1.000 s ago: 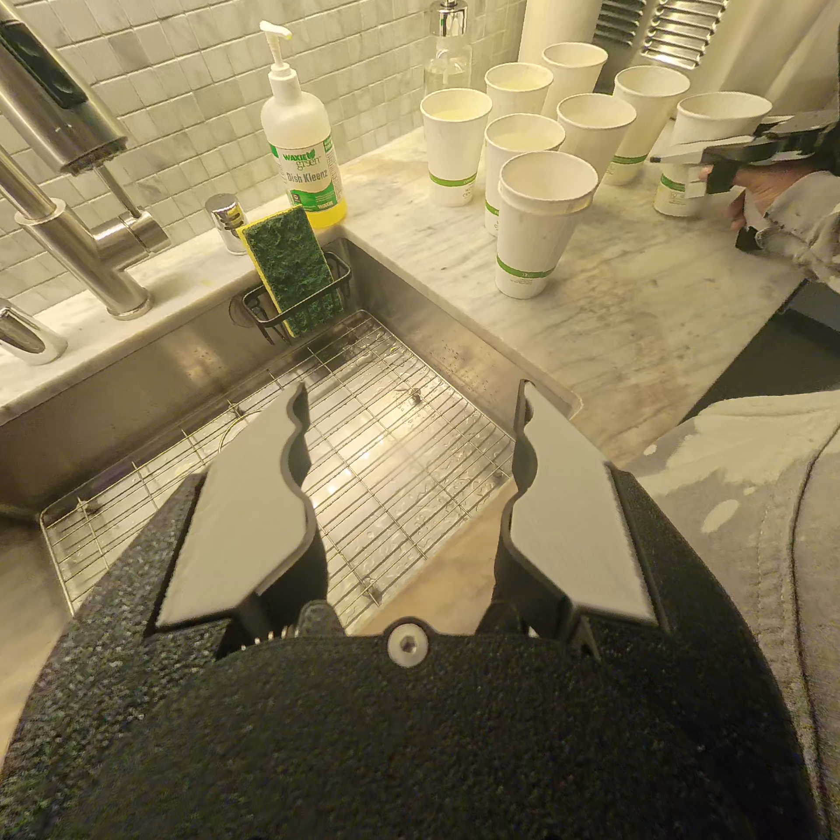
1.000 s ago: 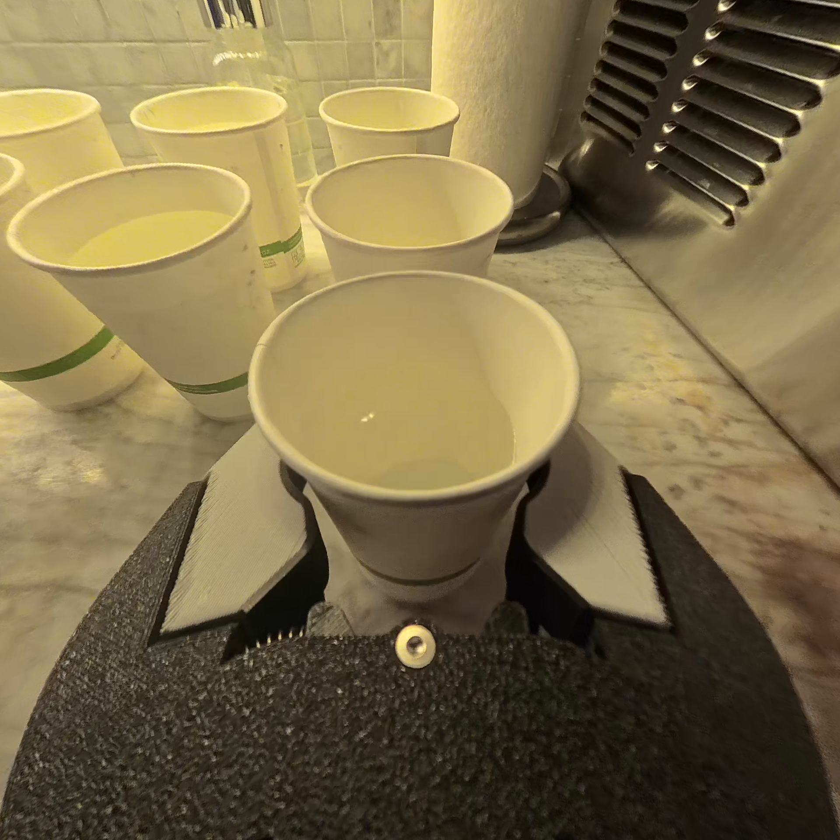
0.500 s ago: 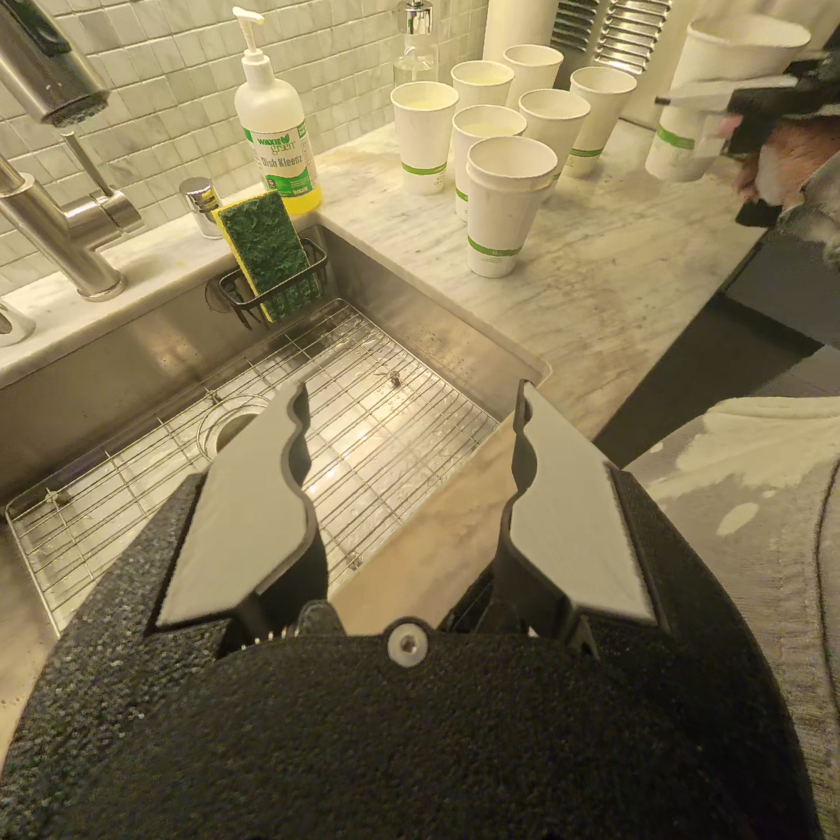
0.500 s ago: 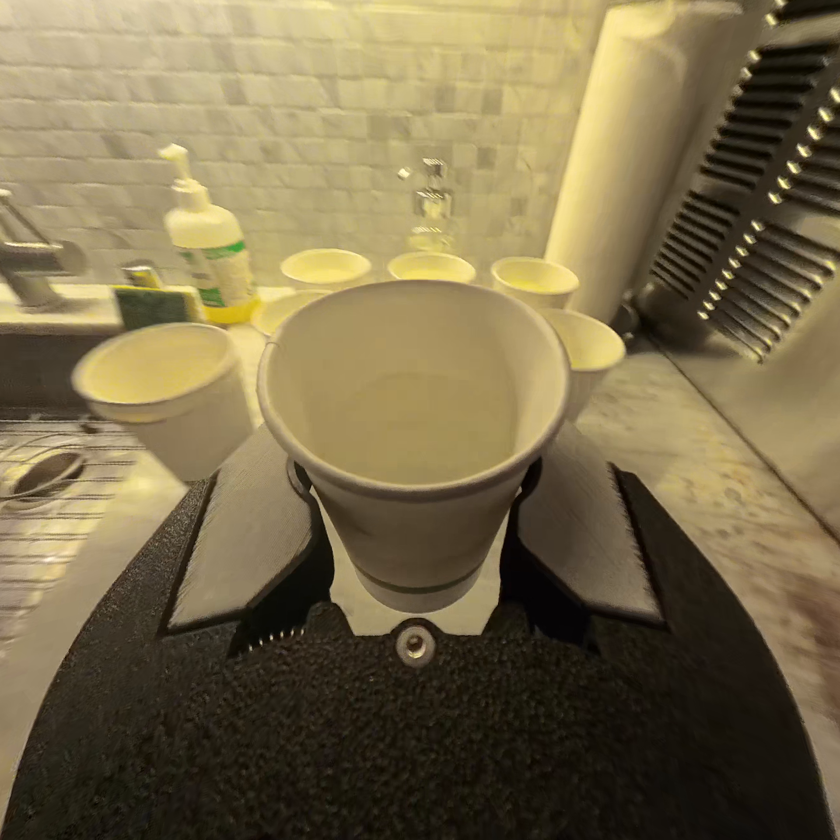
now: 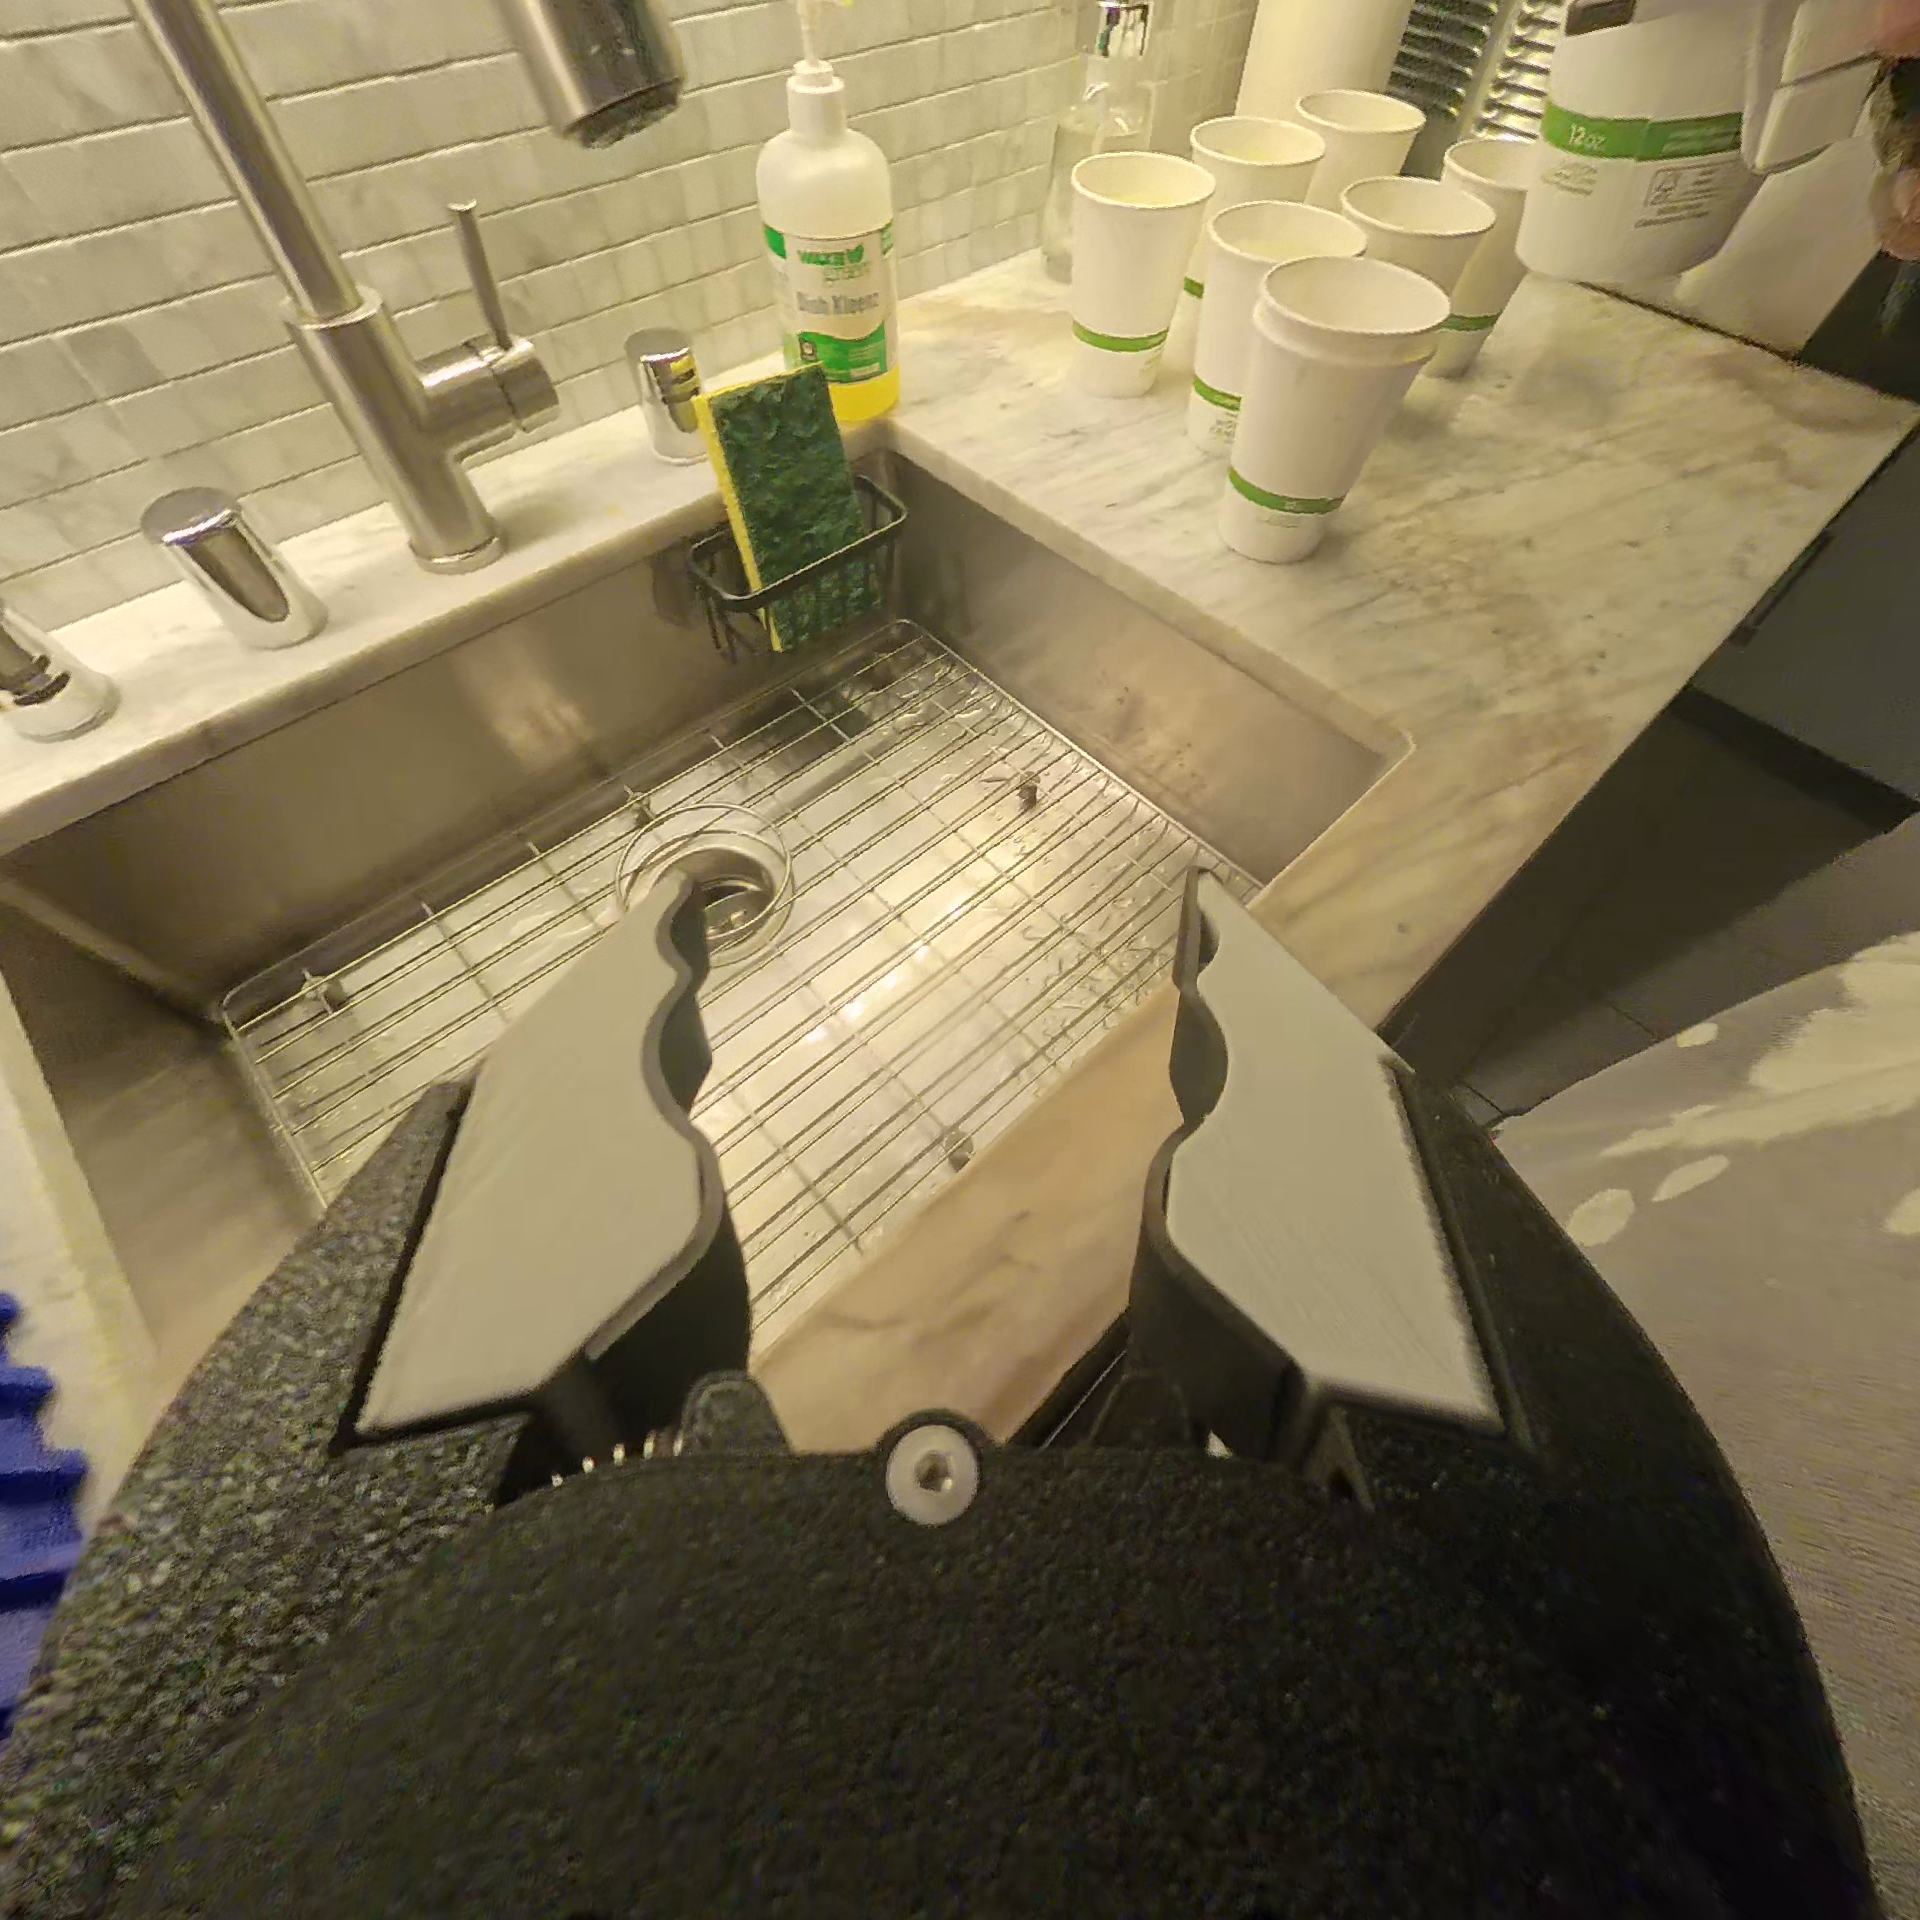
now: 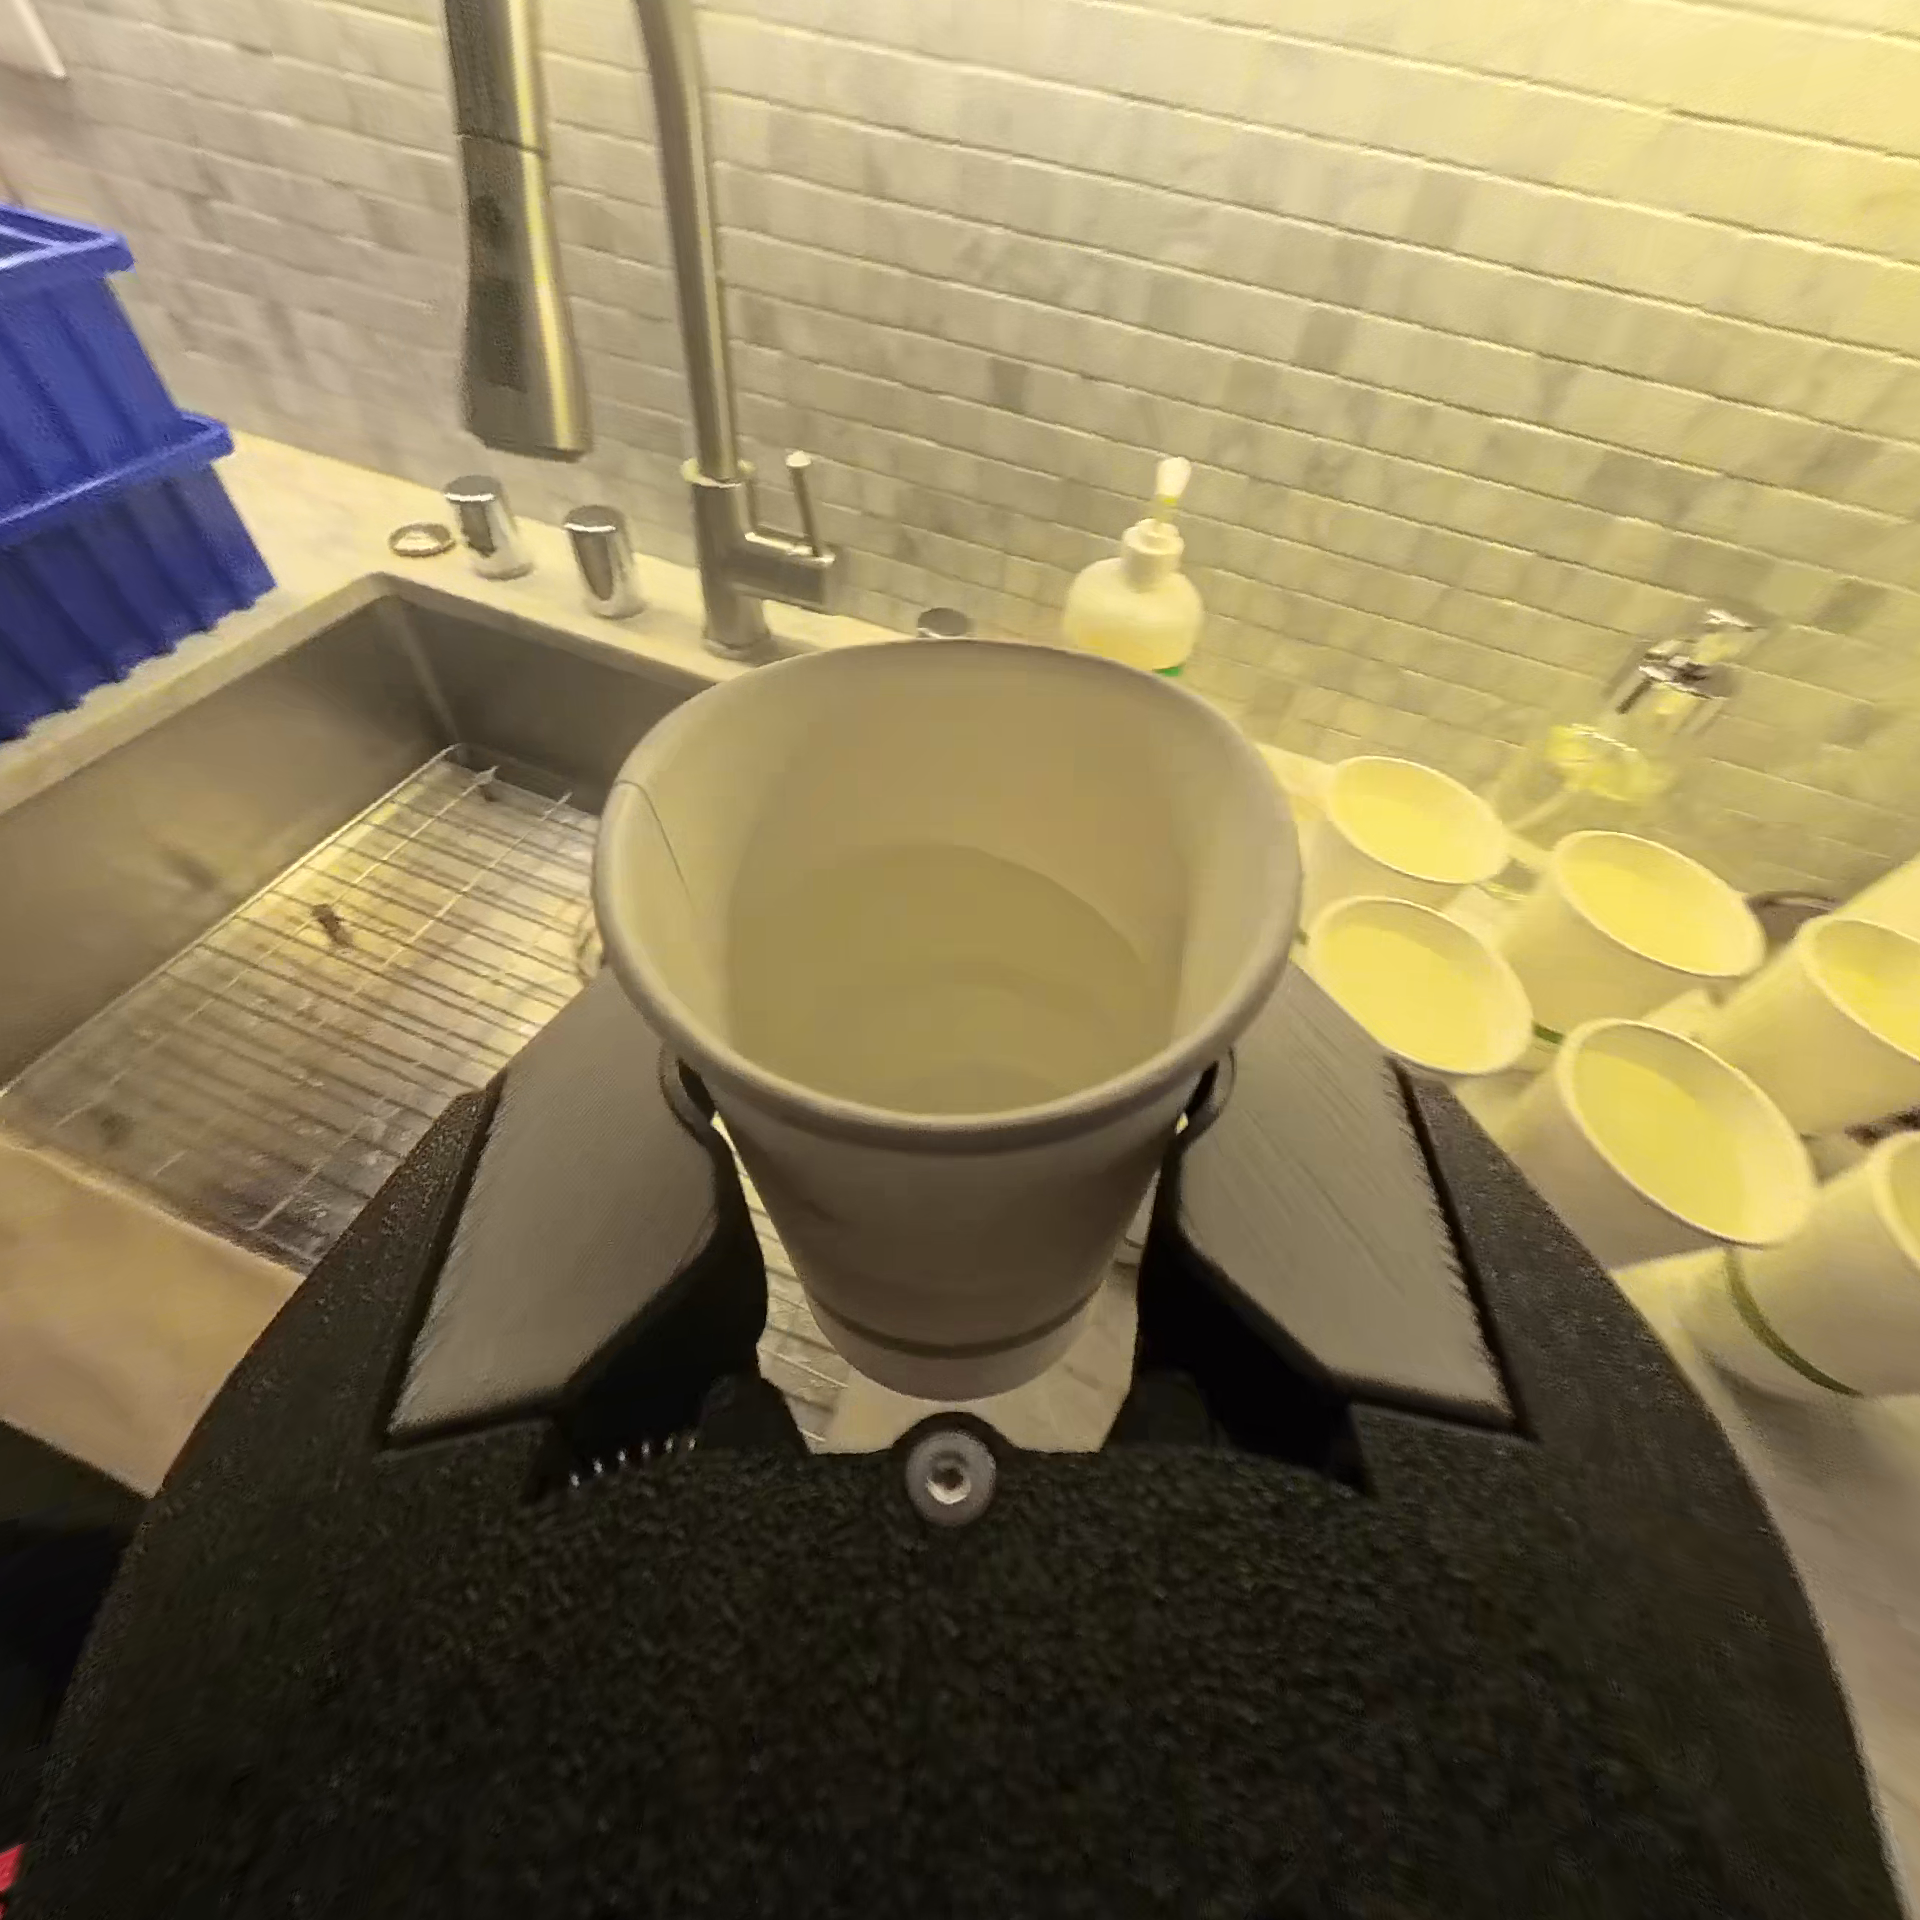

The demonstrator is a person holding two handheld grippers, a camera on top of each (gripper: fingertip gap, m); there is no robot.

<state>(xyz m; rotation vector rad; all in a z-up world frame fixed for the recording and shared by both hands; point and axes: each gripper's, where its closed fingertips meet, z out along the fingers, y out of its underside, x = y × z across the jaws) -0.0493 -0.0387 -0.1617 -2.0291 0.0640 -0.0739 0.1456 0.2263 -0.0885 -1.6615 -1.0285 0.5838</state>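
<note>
My right gripper [image 6: 945, 1070] is shut on a white paper cup [image 6: 935, 1018] with clear liquid in it, held upright in the air at the sink's right edge. The same cup [image 5: 1631, 145] shows at the top right of the left wrist view. My left gripper [image 5: 930, 914] is open and empty, above the front of the steel sink [image 5: 468, 727] with its wire grid [image 5: 935, 914]. Several white paper cups with green bands [image 5: 1330, 405] stand on the marble counter [image 5: 1507, 582] right of the sink; they also show in the right wrist view [image 6: 1652, 1132].
A tall steel faucet [image 5: 343, 312] with a spray head stands behind the sink. A soap bottle [image 5: 831, 239] and a green sponge [image 5: 790, 509] in a black caddy are at the sink's back right corner. Blue bins [image 6: 94, 499] stand left of the sink.
My right gripper has lifted the cup off the counter and carried it left toward the sink. My left gripper has drawn back and swung left, still open.
</note>
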